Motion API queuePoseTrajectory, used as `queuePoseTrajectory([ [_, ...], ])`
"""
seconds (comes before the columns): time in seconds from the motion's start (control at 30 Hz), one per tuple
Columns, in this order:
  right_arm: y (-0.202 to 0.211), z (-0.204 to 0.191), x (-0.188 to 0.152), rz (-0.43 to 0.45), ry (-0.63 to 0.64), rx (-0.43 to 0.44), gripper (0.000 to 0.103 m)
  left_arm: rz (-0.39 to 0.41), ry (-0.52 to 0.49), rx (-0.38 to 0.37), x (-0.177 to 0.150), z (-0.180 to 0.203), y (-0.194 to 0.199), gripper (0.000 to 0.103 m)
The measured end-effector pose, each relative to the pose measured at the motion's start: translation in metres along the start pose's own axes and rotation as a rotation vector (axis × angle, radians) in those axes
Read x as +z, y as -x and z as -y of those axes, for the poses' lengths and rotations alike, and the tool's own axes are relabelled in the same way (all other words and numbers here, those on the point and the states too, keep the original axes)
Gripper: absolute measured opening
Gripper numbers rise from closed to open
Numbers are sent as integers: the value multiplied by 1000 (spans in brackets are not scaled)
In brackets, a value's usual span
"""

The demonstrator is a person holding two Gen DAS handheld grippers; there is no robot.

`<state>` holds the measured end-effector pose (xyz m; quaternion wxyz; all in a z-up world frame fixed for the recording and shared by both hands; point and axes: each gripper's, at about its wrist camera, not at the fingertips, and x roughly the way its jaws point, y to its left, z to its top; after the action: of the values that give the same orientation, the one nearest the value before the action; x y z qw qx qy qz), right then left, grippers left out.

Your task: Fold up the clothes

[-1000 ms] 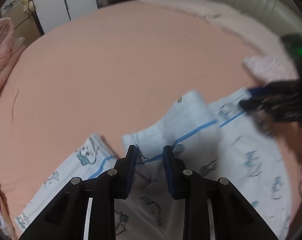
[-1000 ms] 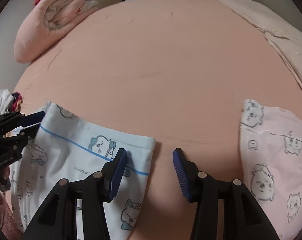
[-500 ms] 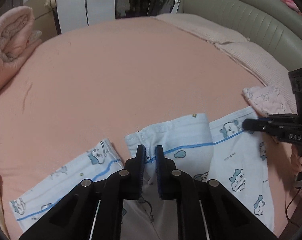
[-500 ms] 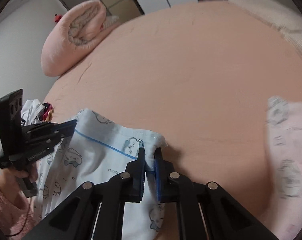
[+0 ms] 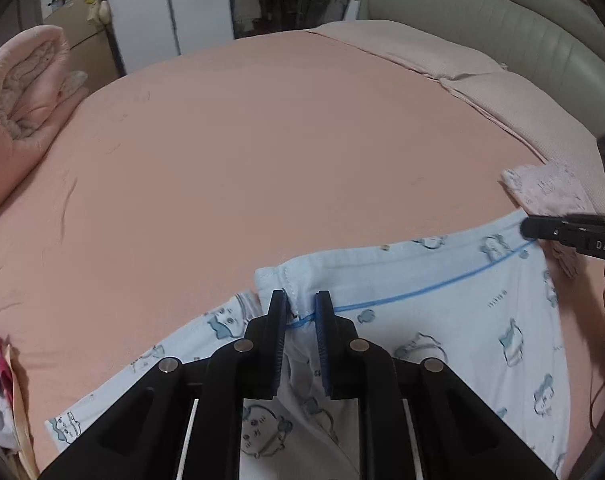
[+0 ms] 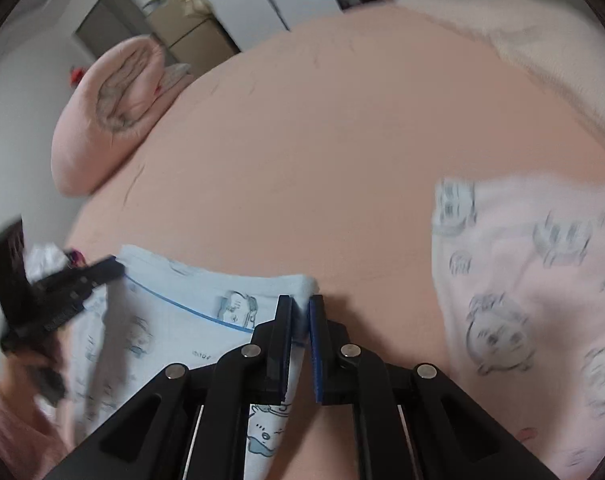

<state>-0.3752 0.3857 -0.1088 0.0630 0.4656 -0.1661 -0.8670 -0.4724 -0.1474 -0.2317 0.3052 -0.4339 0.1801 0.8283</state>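
A: Item: light-blue printed garment (image 5: 454,320), lying on the peach bedsheet (image 5: 262,168) at the near edge, one part doubled over. Location against tools?

B: Left gripper (image 5: 300,312) is clenched on its banded hem at one corner; right gripper (image 6: 300,320) is pinching the opposite corner of the same hem. Fabric spans between them.

A: Handling note?

B: In my judgement, keep both pinches firm, hold the hem taut and level, and avoid dragging it onto the pink printed garment (image 6: 542,300) just beside.
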Motion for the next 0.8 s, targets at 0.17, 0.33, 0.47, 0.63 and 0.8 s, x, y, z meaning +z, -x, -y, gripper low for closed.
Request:
queuePoseTrajectory([
  [0.17,0,-16,0,0,79,-90,7,-107,2,32,15,9,-56,18],
  [0.33,-9,24,2,-15,-63,-124,7,6,9,42,42,18,-29,19],
  [0.47,19,6,14,100,-4,-104,10,-62,-18,-97,23,36,-20,20],
  [0.63,-29,-28,-4,-150,111,86,40,-139,-85,-59,1,52,-65,22],
  [0.8,-51,-38,-2,-108,167,23,37,-113,-18,71,24,43,-61,21],
])
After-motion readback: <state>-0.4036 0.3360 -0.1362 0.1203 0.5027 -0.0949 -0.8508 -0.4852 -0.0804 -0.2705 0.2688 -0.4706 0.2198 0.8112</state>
